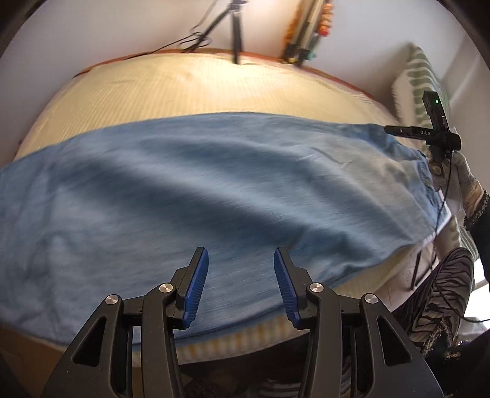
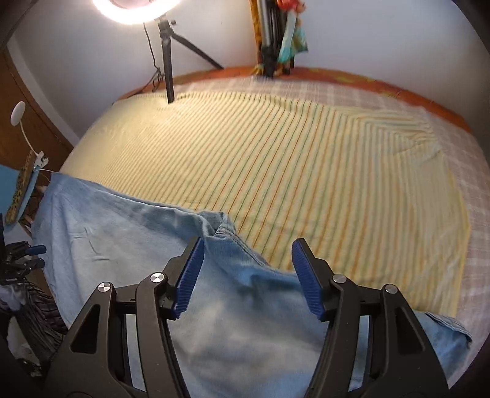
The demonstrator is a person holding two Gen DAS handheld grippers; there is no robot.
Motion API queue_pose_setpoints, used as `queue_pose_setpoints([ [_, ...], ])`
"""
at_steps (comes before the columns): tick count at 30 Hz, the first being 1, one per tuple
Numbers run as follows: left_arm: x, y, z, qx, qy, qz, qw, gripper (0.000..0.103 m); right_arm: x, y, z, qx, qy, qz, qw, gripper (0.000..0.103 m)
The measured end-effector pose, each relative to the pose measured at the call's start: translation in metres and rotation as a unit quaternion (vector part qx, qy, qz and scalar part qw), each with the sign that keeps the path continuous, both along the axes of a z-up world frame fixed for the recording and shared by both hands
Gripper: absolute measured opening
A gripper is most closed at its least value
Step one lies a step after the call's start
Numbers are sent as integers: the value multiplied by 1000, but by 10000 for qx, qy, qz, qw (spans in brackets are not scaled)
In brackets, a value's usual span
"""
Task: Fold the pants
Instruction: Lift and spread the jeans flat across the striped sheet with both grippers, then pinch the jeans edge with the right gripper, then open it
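Hovering over blue pants spread across the striped bed, both my grippers' jaws gape, holding nothing.

One pair of blue pants lies on one striped yellow sheet. Two grippers: left gripper, right gripper (each with two blue pads). One ring light; perhaps two tripods, the second blurred.
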State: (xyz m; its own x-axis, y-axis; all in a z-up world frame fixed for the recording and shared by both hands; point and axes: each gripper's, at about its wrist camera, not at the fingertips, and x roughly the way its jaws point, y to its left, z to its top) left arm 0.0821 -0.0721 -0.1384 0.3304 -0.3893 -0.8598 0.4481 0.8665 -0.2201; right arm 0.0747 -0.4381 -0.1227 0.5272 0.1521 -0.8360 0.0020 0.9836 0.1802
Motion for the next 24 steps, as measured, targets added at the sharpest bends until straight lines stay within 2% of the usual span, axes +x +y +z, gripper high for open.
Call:
queue_pose_setpoints([
  [4, -1, 9, -7, 117, 21, 83, 9999, 43, 16, -3, -21, 23, 192, -53, 9998, 63],
  [9, -3, 20, -12, 132, 62, 142, 9998, 43, 22, -5, -23, 297, 215, 58, 9993, 61],
  [10, -3, 21, -12, 112, 61, 150, 9998, 43, 22, -3, -22, 320, 177, 125, 9993, 57],
  [12, -2, 22, -12, 104, 55, 171, 9998, 43, 23, 4, -20, 296, 105, 199, 9993, 20],
  [15, -3, 21, -13, 166, 33, 121, 9998, 43, 26, 13, -17, 81, 137, 301, 9994, 13],
  [18, -5, 19, -14, 298, -12, -27, 9996, 43, 31, 22, -12, -618, 58, 473, 9970, 8],
  [20, -5, 20, -14, 367, 39, -77, 9993, 43, 44, 18, -18, -649, 195, 283, 9973, 8],
  [22, -5, 25, -13, 466, 109, -51, 9988, 43, 50, 23, -28, -834, 388, 336, 9952, 10],
  [23, -6, 28, -12, 533, 127, -43, 9985, 43, 50, 27, -29, -1001, 348, 338, 9938, 12],
  [24, -6, 32, -11, 614, 118, -6, 9980, 43, 49, 28, -26, -1109, 303, 274, 9930, 20],
])
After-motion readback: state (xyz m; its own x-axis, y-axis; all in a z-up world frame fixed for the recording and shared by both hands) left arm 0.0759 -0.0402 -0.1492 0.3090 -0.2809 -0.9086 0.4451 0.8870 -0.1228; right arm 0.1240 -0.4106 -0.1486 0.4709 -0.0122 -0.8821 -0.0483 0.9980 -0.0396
